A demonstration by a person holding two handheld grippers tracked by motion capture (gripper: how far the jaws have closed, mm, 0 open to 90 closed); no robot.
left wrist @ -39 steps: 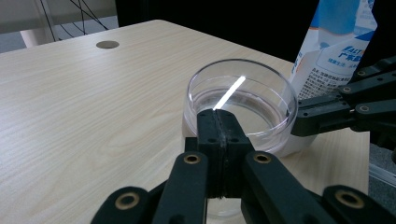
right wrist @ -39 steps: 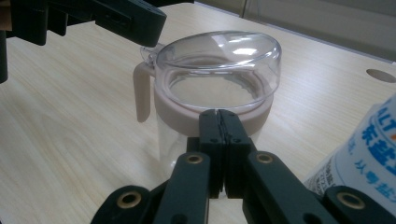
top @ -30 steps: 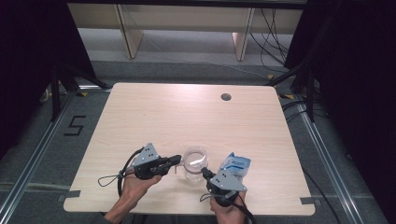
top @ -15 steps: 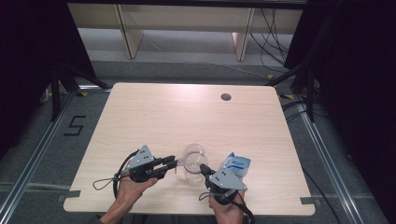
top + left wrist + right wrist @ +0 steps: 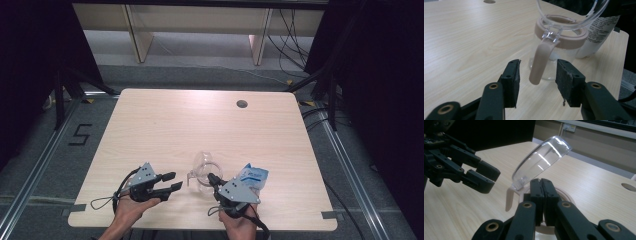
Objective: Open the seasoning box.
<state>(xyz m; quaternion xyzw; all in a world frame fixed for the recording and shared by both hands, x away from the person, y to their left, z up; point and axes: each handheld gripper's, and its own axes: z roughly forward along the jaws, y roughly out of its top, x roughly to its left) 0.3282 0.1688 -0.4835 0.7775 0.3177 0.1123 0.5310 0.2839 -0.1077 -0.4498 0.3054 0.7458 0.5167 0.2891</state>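
Left gripper (image 5: 172, 181), held low over the near left part of the pale wooden table (image 5: 165, 125), has just been opening its jaws; in the left gripper view they stand apart on either side of the beige latch tab (image 5: 541, 63) without touching it. That tab hangs from the hinged clear plastic lid (image 5: 574, 12) of a small clear jar with a beige rim (image 5: 564, 37), which stands on the table near the front edge, between the two hands. Right gripper (image 5: 212, 178) comes at the jar from the near right side with its jaws pressed together; in the right gripper view (image 5: 541, 185) their tips lie at the jar's rim just below the tilted-up lid (image 5: 541, 162), though whether they pinch any part of it cannot be told. Just beside the jar on the right lies a white and blue printed packet (image 5: 254, 176), close behind the right gripper's grey plate. Farther back, a round dark cable hole (image 5: 242, 104) sits in the tabletop, well apart from everything else.
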